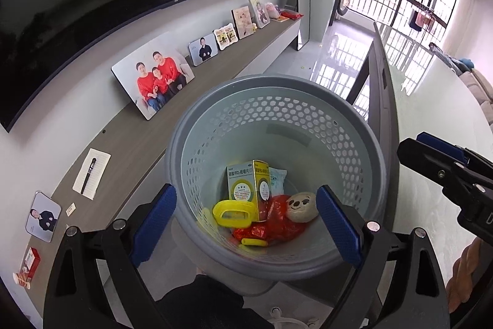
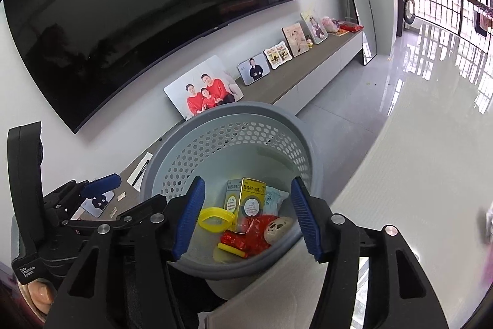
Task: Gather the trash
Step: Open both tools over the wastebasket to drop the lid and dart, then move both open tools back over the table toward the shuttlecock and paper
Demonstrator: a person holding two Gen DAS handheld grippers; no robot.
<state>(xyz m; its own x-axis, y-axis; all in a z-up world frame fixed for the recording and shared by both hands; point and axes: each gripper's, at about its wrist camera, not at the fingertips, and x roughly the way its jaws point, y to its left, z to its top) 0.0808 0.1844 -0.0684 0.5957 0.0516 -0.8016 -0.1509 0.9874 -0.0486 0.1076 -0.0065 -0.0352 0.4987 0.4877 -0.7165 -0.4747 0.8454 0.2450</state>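
The tall yellow and white cardboard medicine box (image 1: 248,190), standing inside the grey perforated plastic basket (image 1: 366,150), carries Chinese characters on its front face, reading about 碳酸钙D3咀嚼片; the smaller print under them is too small to read. Left of the basket, the black gripper housing (image 2: 26,205) carries white letters "Data Acquisition System".
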